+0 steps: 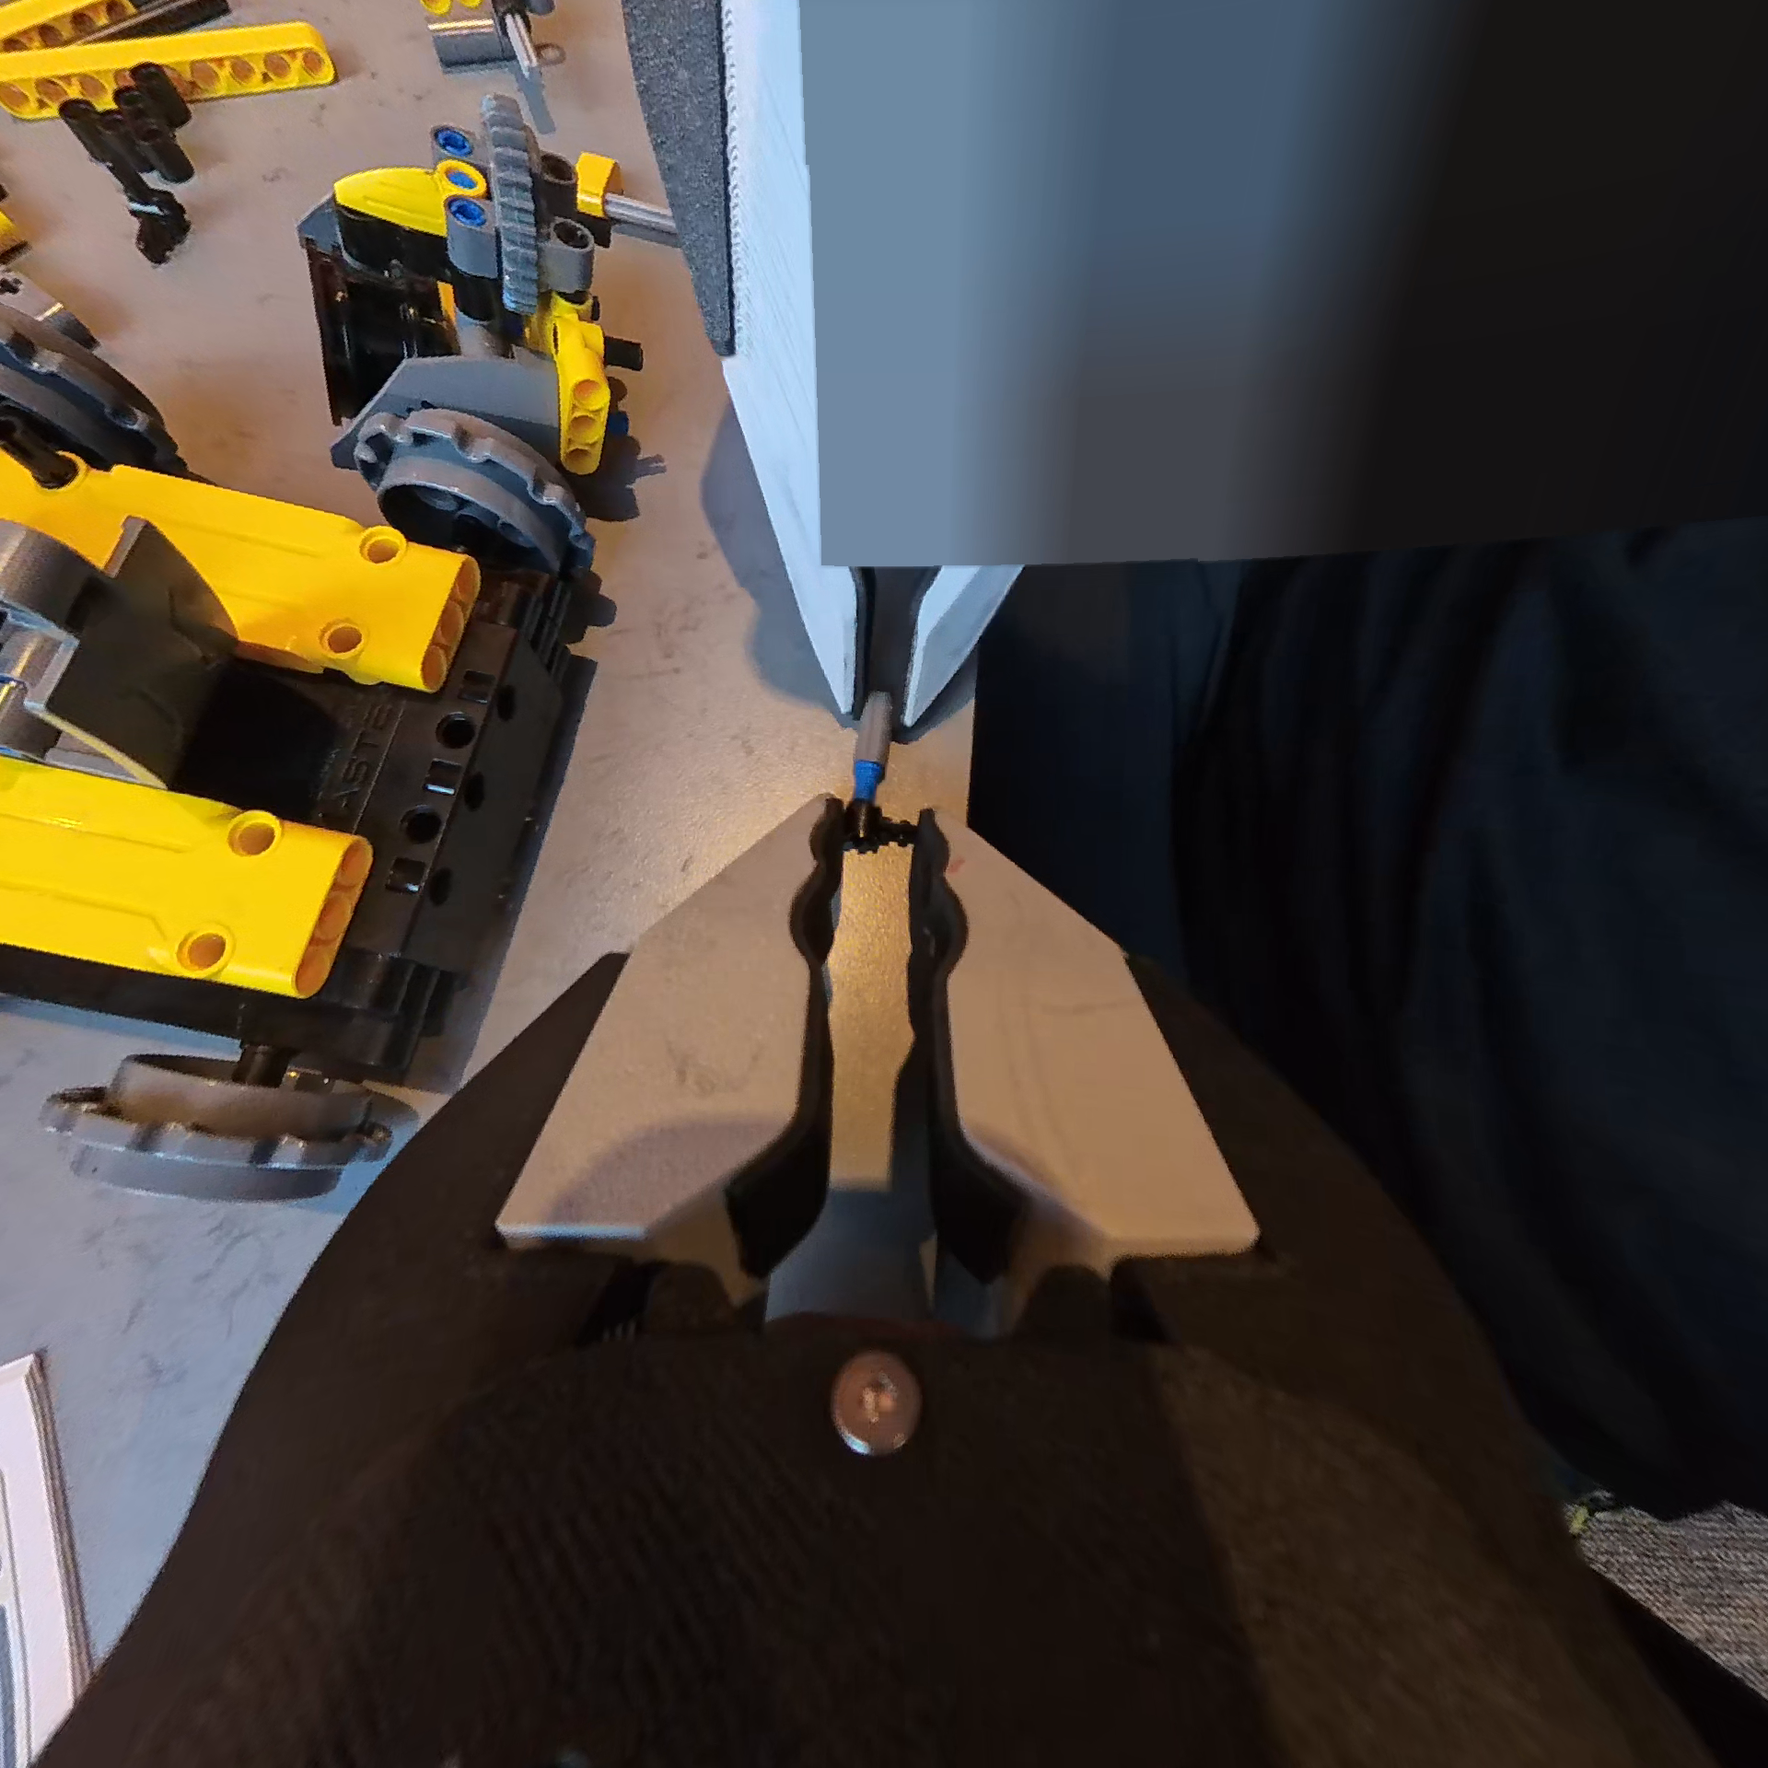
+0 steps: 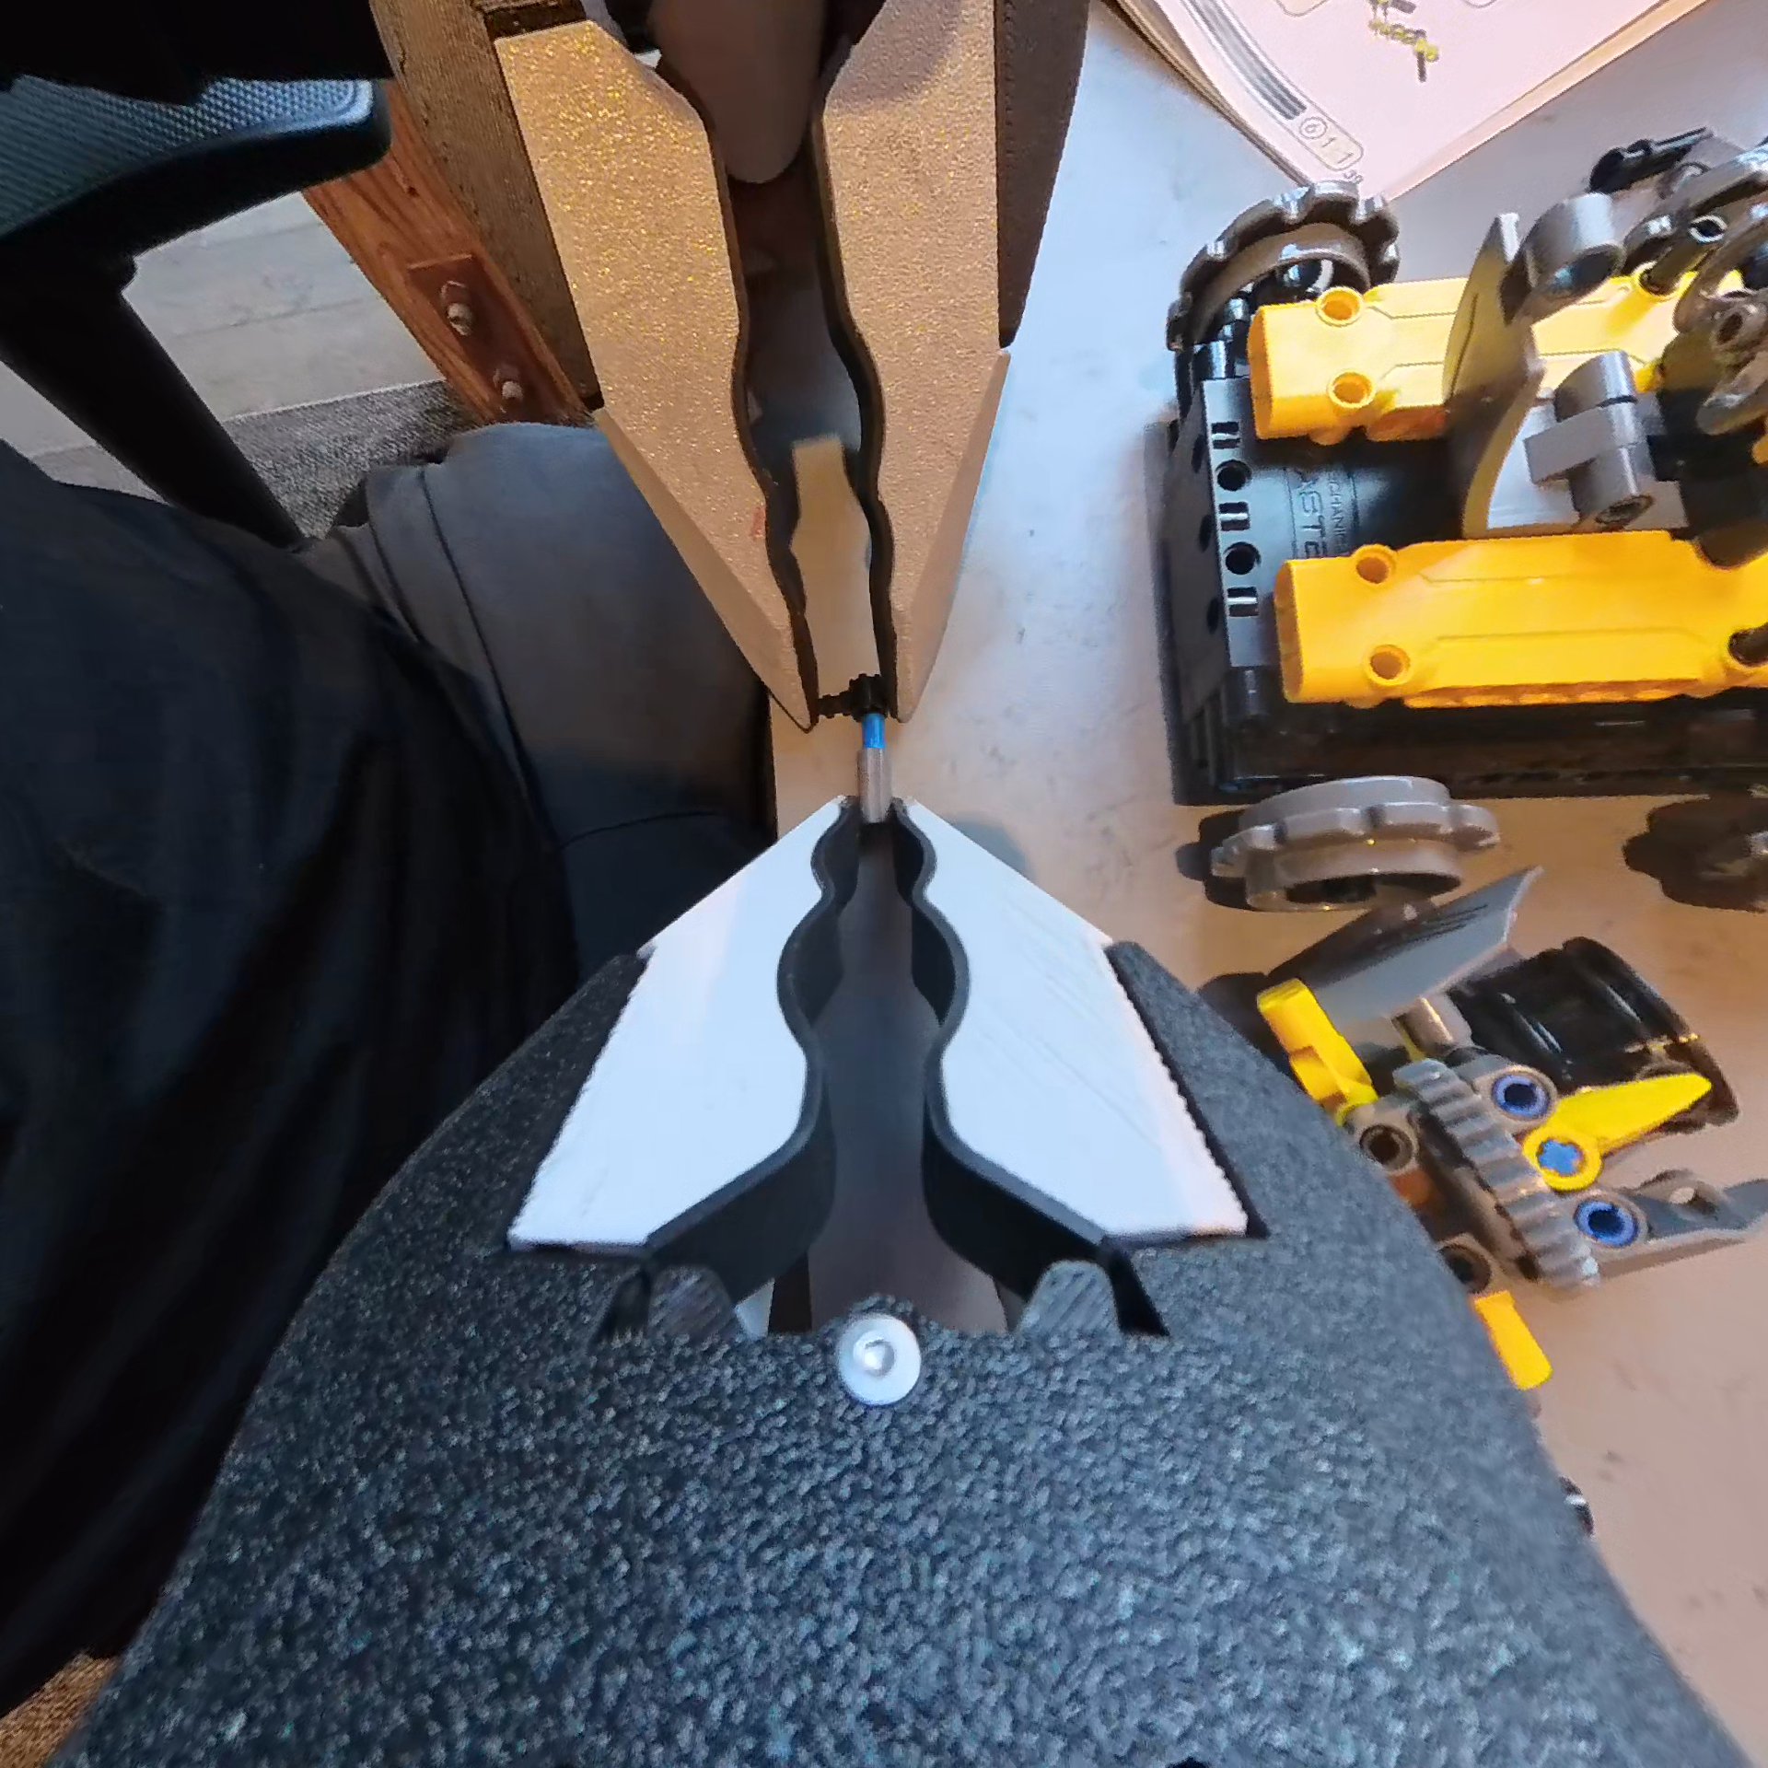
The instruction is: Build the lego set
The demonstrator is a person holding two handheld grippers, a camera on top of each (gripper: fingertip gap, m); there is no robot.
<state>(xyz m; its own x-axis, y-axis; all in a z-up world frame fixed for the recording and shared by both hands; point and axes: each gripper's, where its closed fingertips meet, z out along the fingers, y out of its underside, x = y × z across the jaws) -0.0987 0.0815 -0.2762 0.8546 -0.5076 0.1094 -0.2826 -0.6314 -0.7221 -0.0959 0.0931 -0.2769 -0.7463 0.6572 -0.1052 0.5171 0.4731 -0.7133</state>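
My left gripper (image 1: pixel 882 830) is shut on a small black toothed gear (image 1: pixel 880 834) held crosswise between its fingertips. My right gripper (image 2: pixel 872 811), with white fingers, is shut on a grey axle pin with a blue tip (image 2: pixel 872 770). The two grippers meet tip to tip above the table's near edge. The pin's blue tip touches the black gear (image 2: pixel 854 719) in the left gripper (image 2: pixel 854 729). In the left wrist view the grey pin (image 1: pixel 872 741) sticks out of the right gripper (image 1: pixel 878 713), its blue end at the gear.
A large yellow and black toy vehicle chassis (image 1: pixel 258 765) (image 2: pixel 1492 612) with grey toothed wheels lies on the grey table (image 1: pixel 670 612). A smaller gear assembly (image 1: pixel 478 287) (image 2: pixel 1521 1138) sits beside it. Yellow beams (image 1: pixel 172 72) and black pins lie farther off. A printed booklet (image 2: pixel 1359 86) lies nearby. A person's dark clothing fills the side. The tips of both grippers are at nearly the same place.
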